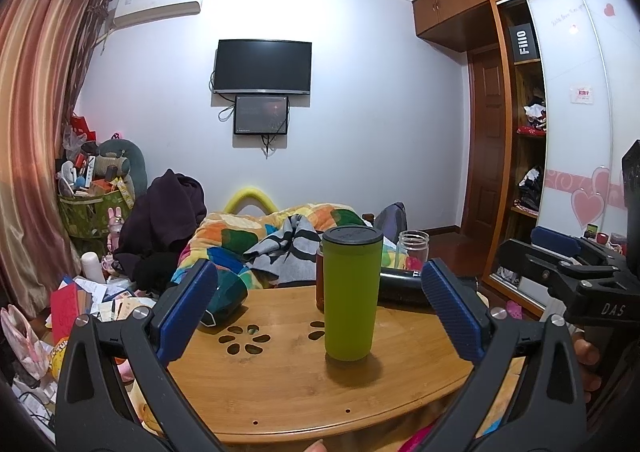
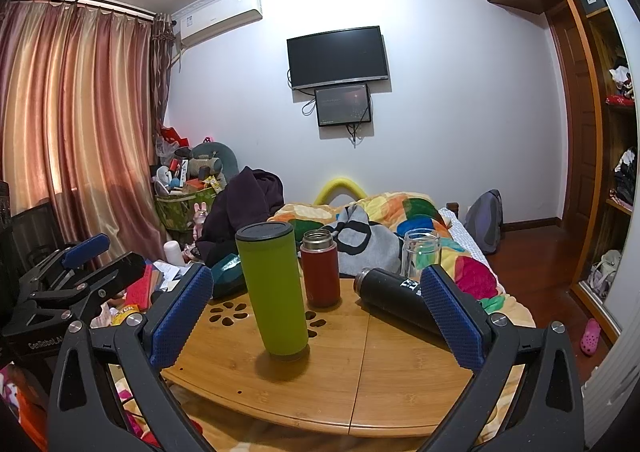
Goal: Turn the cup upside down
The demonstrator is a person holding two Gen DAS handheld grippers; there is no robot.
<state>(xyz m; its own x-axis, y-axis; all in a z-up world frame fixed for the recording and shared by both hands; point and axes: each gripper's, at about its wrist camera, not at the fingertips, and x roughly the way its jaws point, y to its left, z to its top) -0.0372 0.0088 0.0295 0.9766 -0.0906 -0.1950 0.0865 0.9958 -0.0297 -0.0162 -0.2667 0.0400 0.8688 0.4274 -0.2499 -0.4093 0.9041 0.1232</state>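
A tall green cup (image 1: 351,294) with a dark end on top stands on the small bamboo table (image 1: 288,380); it also shows in the right wrist view (image 2: 274,288). My left gripper (image 1: 320,316) is open and empty, its blue pads either side of the cup but short of it. My right gripper (image 2: 318,320) is open and empty, with the cup between its fingers and a little ahead. The right gripper shows at the right edge of the left wrist view (image 1: 568,264).
Behind the cup stand a red flask (image 2: 320,270) and a clear glass jar (image 2: 420,252); a black bottle (image 2: 396,300) lies on its side at the right. A teal object (image 2: 228,276) sits at the table's back left. A bed with a colourful quilt (image 2: 400,216) lies beyond.
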